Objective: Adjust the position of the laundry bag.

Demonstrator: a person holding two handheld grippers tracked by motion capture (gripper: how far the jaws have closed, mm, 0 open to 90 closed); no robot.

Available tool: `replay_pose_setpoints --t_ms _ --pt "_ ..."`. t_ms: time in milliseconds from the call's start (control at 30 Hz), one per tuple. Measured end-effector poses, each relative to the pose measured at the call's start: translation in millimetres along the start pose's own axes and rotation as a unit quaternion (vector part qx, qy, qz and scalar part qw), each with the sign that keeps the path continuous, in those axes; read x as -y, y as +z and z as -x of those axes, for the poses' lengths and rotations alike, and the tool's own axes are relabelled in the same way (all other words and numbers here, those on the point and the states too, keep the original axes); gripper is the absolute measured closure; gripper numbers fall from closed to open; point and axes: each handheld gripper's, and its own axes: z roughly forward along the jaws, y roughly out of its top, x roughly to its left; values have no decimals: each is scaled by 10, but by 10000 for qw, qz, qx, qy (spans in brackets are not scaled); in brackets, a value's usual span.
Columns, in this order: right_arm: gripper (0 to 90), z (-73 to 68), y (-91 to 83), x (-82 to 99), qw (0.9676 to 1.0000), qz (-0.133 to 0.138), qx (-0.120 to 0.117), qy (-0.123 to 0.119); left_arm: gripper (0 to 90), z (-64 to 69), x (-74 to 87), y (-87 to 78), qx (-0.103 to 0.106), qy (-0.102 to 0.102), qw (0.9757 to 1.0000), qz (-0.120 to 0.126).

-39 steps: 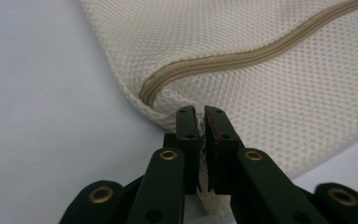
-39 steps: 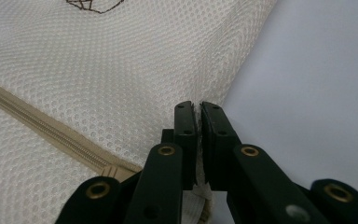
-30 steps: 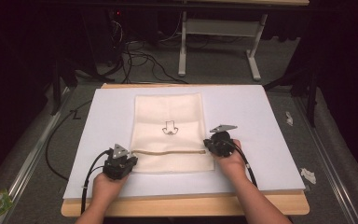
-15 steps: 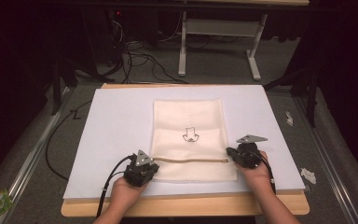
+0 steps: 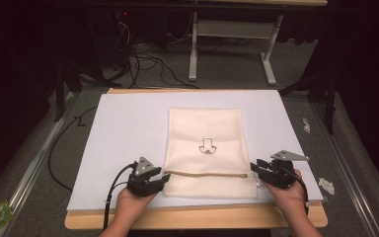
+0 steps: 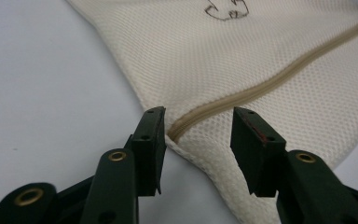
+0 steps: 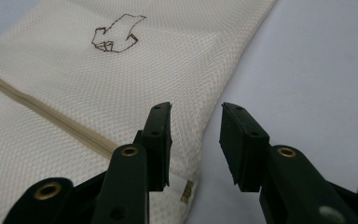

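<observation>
Cream mesh laundry bag [image 5: 209, 150] lies released, slid nearer the table's front edge than a second ago, its zipper [image 6: 261, 86] end between the just-opened left gripper [image 6: 196, 126] jaws and its edge beside the parted, empty right gripper [image 7: 195, 123]: repositioning looks finished.

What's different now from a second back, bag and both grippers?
The mesh bag was dragged rightward and toward the person. Both grippers went with it, and their jaws have just been opening: left gripper and right gripper now stand apart at the bag's side edges, gripping nothing. The white board stayed put.
</observation>
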Motion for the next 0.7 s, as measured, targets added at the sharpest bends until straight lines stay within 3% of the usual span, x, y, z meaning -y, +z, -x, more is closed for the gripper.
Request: replay_pose_setpoints --t_ms 33,233,433,600,700 --pt "624 -1 -98 59 10000 27 15 -32 488 -38 6 -42 -125 -18 9999 102" --pt "574 51 -281 233 9999 38 8 93 410 -124 2 -112 -319 -116 9992 233" --pt "538 77 -258 219 9998 88 66 153 383 -179 10 -156 -308 -233 9987 337" --pt "478 108 -192 177 9990 127 -91 426 390 -234 23 -177 -275 -250 9984 424" --pt "442 76 -136 178 9994 50 -40 326 378 -240 26 -171 -283 -275 9983 433"
